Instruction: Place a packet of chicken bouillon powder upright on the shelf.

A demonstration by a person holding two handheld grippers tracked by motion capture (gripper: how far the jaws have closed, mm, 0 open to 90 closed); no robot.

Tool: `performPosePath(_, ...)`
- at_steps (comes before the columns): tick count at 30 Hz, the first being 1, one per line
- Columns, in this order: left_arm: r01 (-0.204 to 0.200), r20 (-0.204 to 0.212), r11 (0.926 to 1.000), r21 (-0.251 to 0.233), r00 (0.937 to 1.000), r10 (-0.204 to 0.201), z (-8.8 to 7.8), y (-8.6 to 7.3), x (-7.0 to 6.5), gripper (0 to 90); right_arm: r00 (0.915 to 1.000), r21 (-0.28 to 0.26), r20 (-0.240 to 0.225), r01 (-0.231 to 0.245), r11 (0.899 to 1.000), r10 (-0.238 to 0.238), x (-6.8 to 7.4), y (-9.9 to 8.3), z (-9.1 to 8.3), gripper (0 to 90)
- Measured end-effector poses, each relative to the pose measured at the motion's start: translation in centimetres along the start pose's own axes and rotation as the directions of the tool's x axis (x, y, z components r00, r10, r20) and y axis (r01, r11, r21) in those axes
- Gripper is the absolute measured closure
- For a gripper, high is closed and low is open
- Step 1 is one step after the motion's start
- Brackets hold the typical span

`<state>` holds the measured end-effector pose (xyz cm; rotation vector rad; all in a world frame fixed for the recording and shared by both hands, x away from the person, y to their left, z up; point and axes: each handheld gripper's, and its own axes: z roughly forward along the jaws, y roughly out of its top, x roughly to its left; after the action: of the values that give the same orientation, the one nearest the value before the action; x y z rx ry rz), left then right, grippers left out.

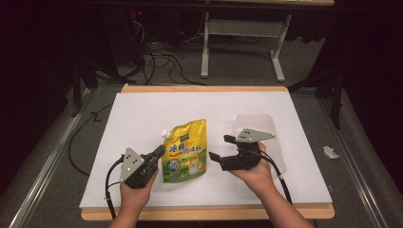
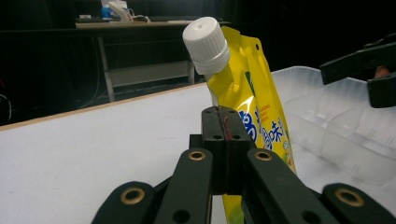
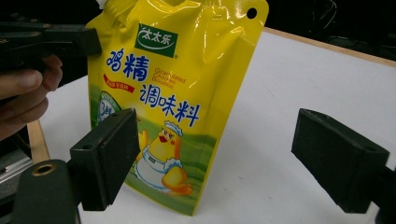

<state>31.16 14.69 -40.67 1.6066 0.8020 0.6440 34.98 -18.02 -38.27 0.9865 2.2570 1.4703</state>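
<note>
Looking down from the high view, a yellow plastic spouted pouch with a white screw cap (image 1: 186, 151) lies on the white sheet (image 1: 142, 114), between the two hands. The left gripper (image 1: 159, 151) sits just beside the pouch's left edge with its jaws pressed together, probably pinching that edge to steady it. The right gripper (image 1: 219, 147), near the pouch's right edge, points toward it with jaws spread, palm cupped under the tool. A clear plastic tray (image 1: 266, 126) lies beyond that hand.

From the left gripper view, its closed jaws meet against the pouch's (image 2: 254, 107) edge below the cap (image 2: 205, 44), though the pinch itself is hidden.

From the right gripper view, the wide-open jaws frame the pouch (image 3: 173, 93), apart from it, seemingly lined up to take it.
</note>
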Motion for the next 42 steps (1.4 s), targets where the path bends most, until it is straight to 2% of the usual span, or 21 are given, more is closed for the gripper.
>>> performPosePath(8, -0.005, 0.003, 1.0, -0.002, 1.0, 0.005, 0.0, 0.0, -0.1, 90.0, 0.9998, 0.025, -0.012, -0.012, 1.0, 0.012, 0.1, 0.9, 2.0, 15.8)
performPosePath(18, -0.027, 0.014, 0.9996, -0.004, 0.9995, 0.027, -0.3, 0.2, -0.3, 90.0, 0.9999, 0.019, -0.013, -0.009, 1.0, 0.009, 0.5, 3.1, 4.0, 16.4)
performPosePath(23, -0.03, 0.016, 0.9995, -0.004, 0.9994, 0.03, -0.3, 0.1, -0.2, 90.0, 0.9993, 0.038, -0.017, -0.034, 0.999, 0.035, 0.1, 3.2, 5.1, 17.5)
performPosePath(28, -0.021, 0.021, 0.9998, -0.001, 0.9996, 0.021, -0.3, 0.1, -0.1, 90.0, 0.9969, 0.057, -0.049, -0.06, 0.997, 0.062, -0.2, 3.1, 6.0, 22.2)
performPosePath(32, -0.021, 0.019, 0.9998, 0.0, 0.9996, 0.021, -0.3, 0.1, -0.1, 90.0, 0.9942, 0.066, -0.081, -0.065, 0.996, 0.07, 0.0, 3.0, 6.3, 29.8)
performPosePath(35, -0.01, 0.013, 0.9999, 0.007, 0.9999, 0.009, -0.3, 0.0, 0.1, 90.0, 0.9946, 0.064, -0.074, -0.067, 0.996, 0.072, 0.0, 2.9, 6.3, 37.2)
performPosePath(39, -0.001, 0.004, 0.9999, 0.013, 1.0, 0.001, -0.3, -0.1, 0.4, 90.0, 0.9951, 0.062, -0.07, -0.065, 0.996, 0.069, -0.2, 3.0, 5.7, 53.1)
performPosePath(42, -0.002, -0.001, 1.0, 0.006, 1.0, 0.002, -0.3, 0.0, 0.4, 90.0, 0.9972, 0.051, -0.059, -0.044, 0.998, 0.047, -0.1, 3.0, 4.9, 66.6)
